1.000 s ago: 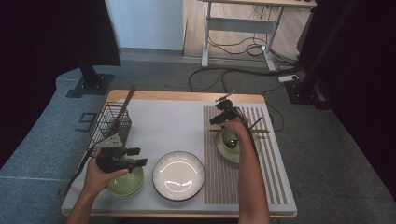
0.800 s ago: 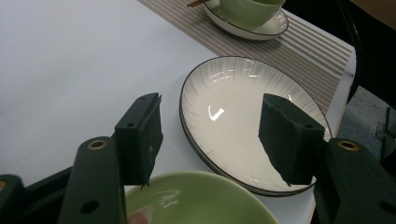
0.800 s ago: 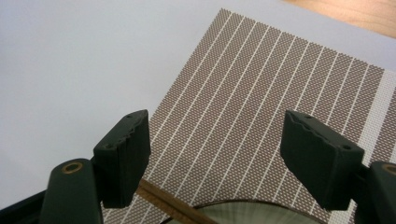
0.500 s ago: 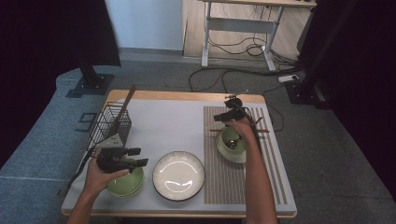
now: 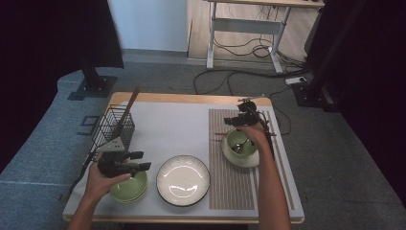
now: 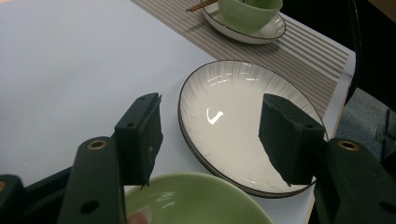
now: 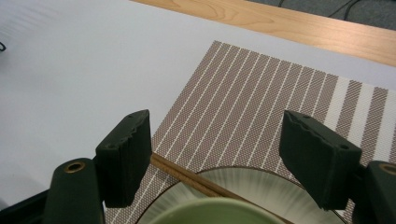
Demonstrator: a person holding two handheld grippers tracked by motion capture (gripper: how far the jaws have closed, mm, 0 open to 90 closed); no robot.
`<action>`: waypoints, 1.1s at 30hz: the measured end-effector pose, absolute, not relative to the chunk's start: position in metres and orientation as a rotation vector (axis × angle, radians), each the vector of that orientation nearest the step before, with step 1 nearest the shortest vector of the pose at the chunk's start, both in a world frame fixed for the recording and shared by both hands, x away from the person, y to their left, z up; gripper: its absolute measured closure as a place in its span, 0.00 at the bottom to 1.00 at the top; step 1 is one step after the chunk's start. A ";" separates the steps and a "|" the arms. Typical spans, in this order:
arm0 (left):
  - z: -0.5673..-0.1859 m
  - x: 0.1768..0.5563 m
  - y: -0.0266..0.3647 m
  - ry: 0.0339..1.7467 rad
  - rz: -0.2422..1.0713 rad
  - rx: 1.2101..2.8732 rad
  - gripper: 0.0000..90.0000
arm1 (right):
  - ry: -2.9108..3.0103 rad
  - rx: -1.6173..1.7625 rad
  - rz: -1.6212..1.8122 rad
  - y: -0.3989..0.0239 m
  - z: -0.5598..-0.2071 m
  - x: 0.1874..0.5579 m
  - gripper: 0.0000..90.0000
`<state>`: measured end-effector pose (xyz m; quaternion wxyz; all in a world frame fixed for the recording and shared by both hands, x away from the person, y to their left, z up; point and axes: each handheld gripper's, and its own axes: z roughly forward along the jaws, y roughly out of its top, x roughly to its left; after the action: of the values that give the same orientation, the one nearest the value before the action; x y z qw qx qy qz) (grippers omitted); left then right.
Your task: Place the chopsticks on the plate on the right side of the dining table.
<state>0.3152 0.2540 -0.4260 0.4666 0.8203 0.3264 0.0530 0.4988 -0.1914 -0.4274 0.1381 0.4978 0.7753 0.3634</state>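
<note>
My left gripper hovers open over a stack of green bowls at the front left, with nothing between its jaws. Just right of that stack sits a white ribbed plate. Above the far rim of a green bowl on a white plate, my right gripper is open and empty. Brown chopsticks lie across that plate's far rim. A spoon rests in the bowl.
The bowl and plate stand on a brown striped placemat on the right of the white tabletop. A black wire basket holding a wooden utensil stands at the left. The wooden table edge runs along the back.
My right gripper has drifted a little to the right along the far side of the bowl. The left gripper has stayed over the green bowls.
</note>
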 end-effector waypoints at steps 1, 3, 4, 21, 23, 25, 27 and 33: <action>-0.426 0.315 0.253 0.802 0.128 2.015 0.44 | 2.242 1.435 1.056 -0.192 -0.427 0.497 0.29; -0.427 0.316 0.252 0.799 0.126 2.018 0.44 | 2.239 1.430 1.059 -0.194 -0.424 0.492 0.28; -0.427 0.316 0.252 0.797 0.125 2.019 0.44 | 2.234 1.423 1.065 -0.196 -0.423 0.490 0.28; -0.426 0.314 0.252 0.792 0.129 2.010 0.44 | 2.172 1.409 1.137 -0.217 -0.410 0.466 0.28; -0.426 0.315 0.251 0.792 0.127 2.014 0.44 | 2.162 1.406 1.143 -0.219 -0.409 0.463 0.28; -0.427 0.315 0.250 0.791 0.125 2.017 0.44 | 2.150 1.408 1.156 -0.223 -0.407 0.461 0.28; -0.427 0.315 0.250 0.790 0.122 2.020 0.44 | 2.137 1.409 1.173 -0.227 -0.407 0.459 0.28; -0.427 0.315 0.250 0.791 0.118 2.021 0.44 | 2.111 1.420 1.169 -0.241 -0.407 0.452 0.28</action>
<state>0.3150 0.2496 -0.4271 0.4654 0.8230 0.3221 0.0482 0.4519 -0.2414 -0.4073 0.1701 0.4999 0.7429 0.4115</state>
